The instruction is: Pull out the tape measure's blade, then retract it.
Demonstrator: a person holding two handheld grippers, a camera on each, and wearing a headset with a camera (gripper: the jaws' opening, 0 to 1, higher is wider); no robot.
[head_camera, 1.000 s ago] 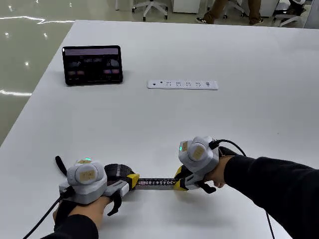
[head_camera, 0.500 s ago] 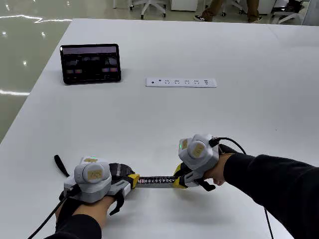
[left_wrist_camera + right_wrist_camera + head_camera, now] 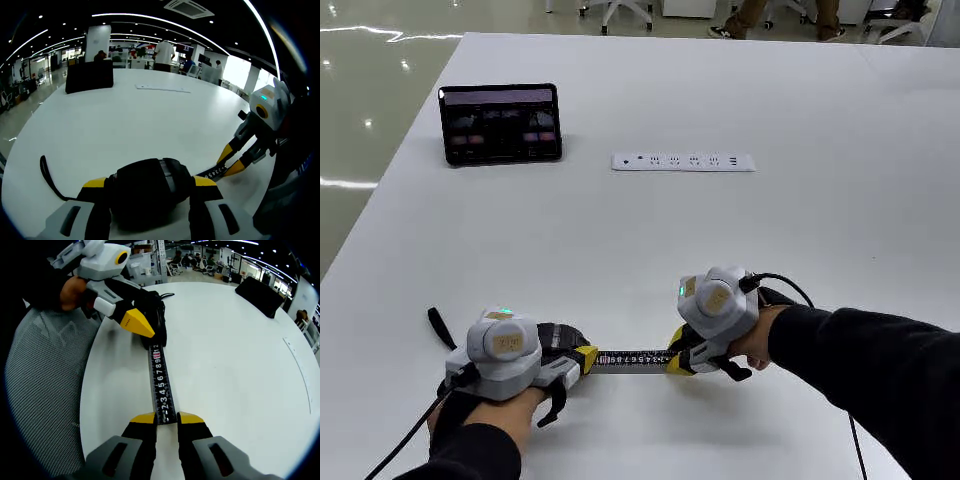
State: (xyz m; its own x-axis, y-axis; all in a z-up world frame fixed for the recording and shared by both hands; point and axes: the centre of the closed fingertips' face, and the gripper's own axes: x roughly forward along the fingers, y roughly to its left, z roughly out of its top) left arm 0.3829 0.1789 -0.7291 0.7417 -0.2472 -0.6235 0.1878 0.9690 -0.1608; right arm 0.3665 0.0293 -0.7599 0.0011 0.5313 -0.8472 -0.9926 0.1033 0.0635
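The tape measure's black case (image 3: 560, 342) lies on the white table (image 3: 740, 230) near its front edge, and my left gripper (image 3: 575, 352) is shut on it, yellow tips on either side (image 3: 150, 182). A short length of blade (image 3: 630, 358) runs from the case to the right, flat on the table, with numbers up to about 12 showing (image 3: 161, 385). My right gripper (image 3: 676, 360) is shut on the blade's free end (image 3: 166, 417). In the right gripper view the case (image 3: 152, 315) sits past the blade, held by the left gripper (image 3: 137, 322).
A dark tablet (image 3: 501, 122) stands at the back left and a white power strip (image 3: 684, 162) lies mid-table. The case's black wrist strap (image 3: 440, 328) trails to the left. The table's left edge drops to a glossy floor; chairs and people are beyond the far edge.
The head view has shifted slightly. Both grippers keep their hold, and the exposed length of blade looks about the same.
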